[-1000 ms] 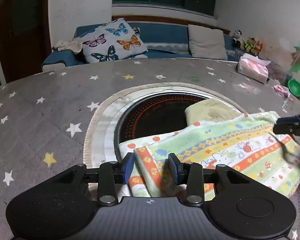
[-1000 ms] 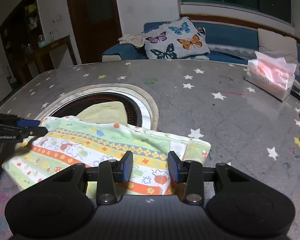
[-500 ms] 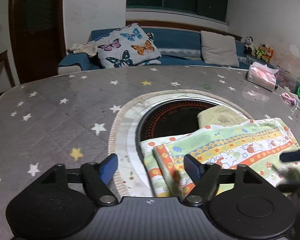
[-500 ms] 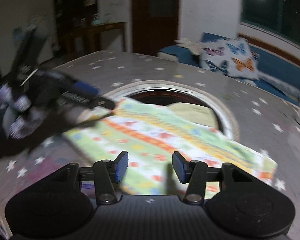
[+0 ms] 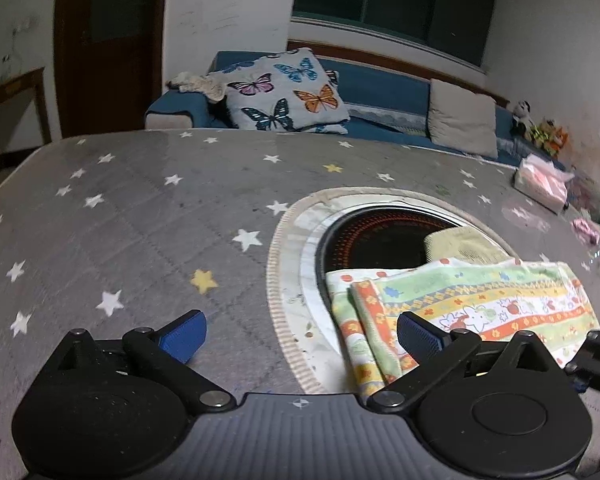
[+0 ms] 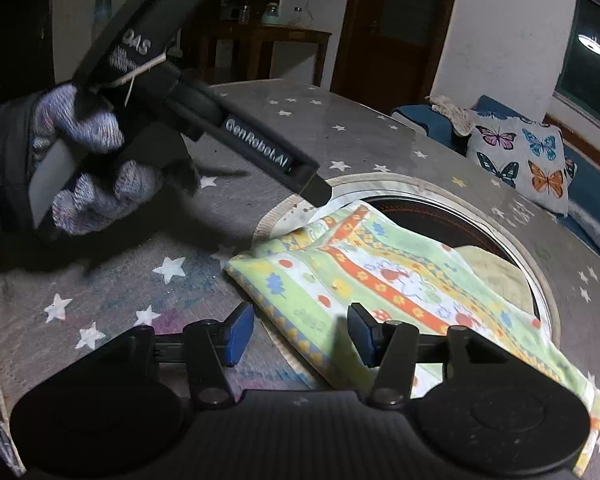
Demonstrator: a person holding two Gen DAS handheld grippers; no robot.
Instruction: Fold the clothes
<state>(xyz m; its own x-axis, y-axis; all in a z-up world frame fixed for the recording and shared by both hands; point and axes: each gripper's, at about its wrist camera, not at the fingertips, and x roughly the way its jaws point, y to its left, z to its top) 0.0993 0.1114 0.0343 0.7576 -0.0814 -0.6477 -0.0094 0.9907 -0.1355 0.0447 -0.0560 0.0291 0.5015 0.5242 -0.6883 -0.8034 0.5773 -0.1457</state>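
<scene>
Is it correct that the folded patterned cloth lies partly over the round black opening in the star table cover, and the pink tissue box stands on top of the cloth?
Not quite. The tissue box does not stand on the patterned cloth; it sits apart, on the star table cover near the far edge, as the left wrist view shows. The cloth does lie partly over the round black opening.

The left wrist camera is sitting just behind its tongs [image 5: 302, 334], looking down across the starred worktop [image 5: 140, 216] toward the sofa [image 5: 380, 84] and window. The right wrist camera is riding behind its own tongs [image 6: 300, 334], facing leftward over the worktop [image 6: 112, 280] toward the left hand [image 6: 84, 168]. Both are sharing the patterned cloth [image 5: 480, 300] [image 6: 380, 280], the round recess [image 5: 380, 236] [image 6: 440, 216] and the butterfly cushion [image 5: 284, 92] [image 6: 520, 160].
</scene>
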